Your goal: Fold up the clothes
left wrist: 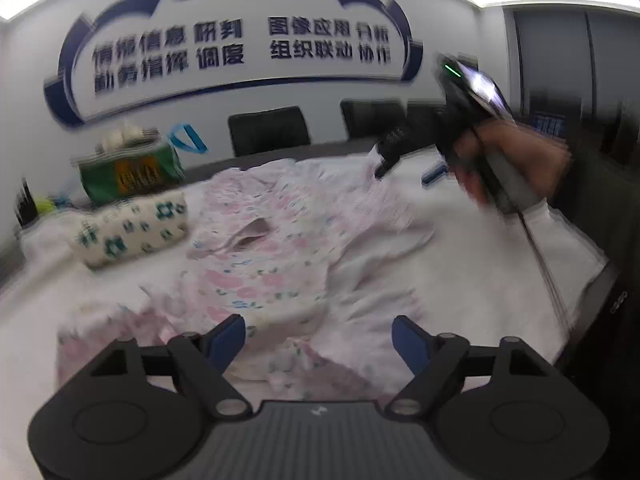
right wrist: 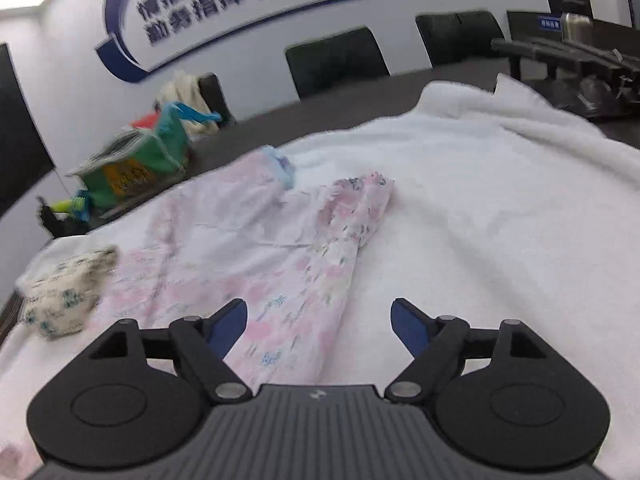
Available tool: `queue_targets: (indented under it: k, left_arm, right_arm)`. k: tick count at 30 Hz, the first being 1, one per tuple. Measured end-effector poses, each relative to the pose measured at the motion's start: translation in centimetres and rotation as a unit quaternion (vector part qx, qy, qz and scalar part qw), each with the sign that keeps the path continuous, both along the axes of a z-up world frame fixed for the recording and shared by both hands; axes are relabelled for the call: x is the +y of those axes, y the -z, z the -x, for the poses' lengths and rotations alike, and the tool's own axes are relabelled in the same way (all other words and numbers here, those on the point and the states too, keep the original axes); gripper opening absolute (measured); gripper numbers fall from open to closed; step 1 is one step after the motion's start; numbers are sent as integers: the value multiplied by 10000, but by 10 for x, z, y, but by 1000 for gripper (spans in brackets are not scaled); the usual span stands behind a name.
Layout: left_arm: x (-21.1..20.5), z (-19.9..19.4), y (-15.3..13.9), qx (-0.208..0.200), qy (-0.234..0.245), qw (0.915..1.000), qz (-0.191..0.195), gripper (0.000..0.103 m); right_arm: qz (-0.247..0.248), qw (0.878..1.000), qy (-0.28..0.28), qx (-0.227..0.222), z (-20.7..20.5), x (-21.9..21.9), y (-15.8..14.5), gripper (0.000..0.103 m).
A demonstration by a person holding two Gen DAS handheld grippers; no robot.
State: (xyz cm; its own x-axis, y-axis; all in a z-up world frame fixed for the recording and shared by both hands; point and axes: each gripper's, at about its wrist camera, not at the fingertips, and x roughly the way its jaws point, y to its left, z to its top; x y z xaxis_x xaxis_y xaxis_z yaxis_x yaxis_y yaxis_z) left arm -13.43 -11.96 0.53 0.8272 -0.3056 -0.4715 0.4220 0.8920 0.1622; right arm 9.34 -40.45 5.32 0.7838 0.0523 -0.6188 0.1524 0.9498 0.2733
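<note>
A pink flowered garment [left wrist: 276, 256] lies rumpled on a white towel [left wrist: 460, 264] that covers the table. My left gripper [left wrist: 318, 334] hangs open just above its near part, nothing between the blue pads. In the right wrist view the same garment [right wrist: 256, 248] spreads to the left, one sleeve [right wrist: 360, 204] reaching toward the middle. My right gripper [right wrist: 318, 322] is open over the garment's near edge and the white towel [right wrist: 500, 208], holding nothing. The left wrist view also shows the right gripper [left wrist: 380, 168] held by a hand [left wrist: 516, 160] above the garment's far right side.
A folded cloth with green print [left wrist: 132, 228] lies left of the garment, and a green bag [left wrist: 128, 172] stands behind it. Dark chairs [right wrist: 336, 60] line the far side of the table below a wall with blue lettering. More dark furniture [right wrist: 580, 60] stands at the far right.
</note>
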Motion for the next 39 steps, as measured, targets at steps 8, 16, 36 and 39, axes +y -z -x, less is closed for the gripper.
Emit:
queue_targets:
  k: [8, 16, 36, 39]
  left_arm:
    - [39, -24, 4, 47, -182, 9997, 143, 0]
    - [135, -17, -13, 100, -592, 9950, 794, 0]
    - [200, -82, -26, 1708, -1191, 9438, 2567, 67]
    - [184, -119, -24, 1901, -1489, 9467, 2130, 66]
  right_arm:
    - [-476, 9981, 312, 248, -32, -10, 57, 2]
    - [-510, 9878, 1349, -583, 156, 1, 45, 1]
    - [1417, 9763, 296, -1608, 230, 72, -41, 81]
    - [1381, 9817, -480, -1217, 144, 69, -41, 82]
